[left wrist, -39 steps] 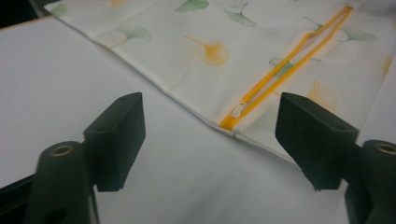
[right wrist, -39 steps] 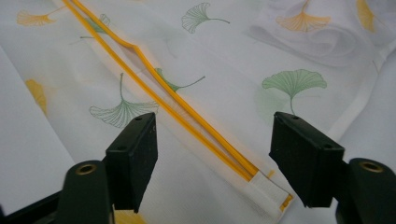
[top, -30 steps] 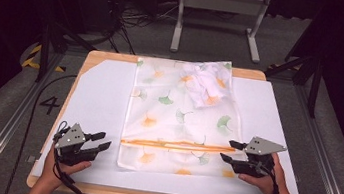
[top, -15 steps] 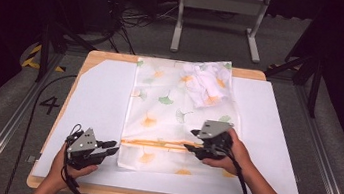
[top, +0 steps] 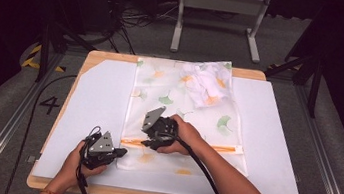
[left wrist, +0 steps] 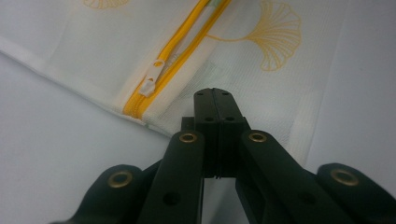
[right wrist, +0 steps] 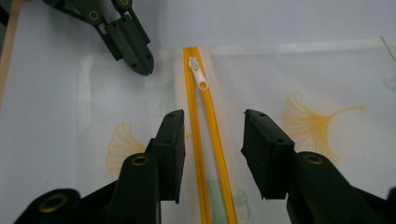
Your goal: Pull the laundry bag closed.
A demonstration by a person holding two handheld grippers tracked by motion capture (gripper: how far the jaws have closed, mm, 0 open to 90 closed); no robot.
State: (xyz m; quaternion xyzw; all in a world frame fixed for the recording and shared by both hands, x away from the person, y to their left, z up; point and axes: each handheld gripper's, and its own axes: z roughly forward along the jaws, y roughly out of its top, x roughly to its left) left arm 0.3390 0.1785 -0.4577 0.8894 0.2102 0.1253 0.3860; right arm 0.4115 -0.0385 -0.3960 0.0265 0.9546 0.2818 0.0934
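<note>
Nearest the table's front edge, the left gripper rests at the front-left corner of the white mesh laundry bag printed with ginkgo leaves; its jaws have just closed and now meet, tips on the bag's fabric just beside the zipper end, whether pinching it I cannot tell. The small white zipper pull lies just beyond them on the yellow zipper. Further in, the right gripper, jaws apart and just now narrowing, straddles the zipper without touching it. The bag lies flat on the white table mat. At its far-right end, crumpled white printed cloth sits, seemingly inside.
</note>
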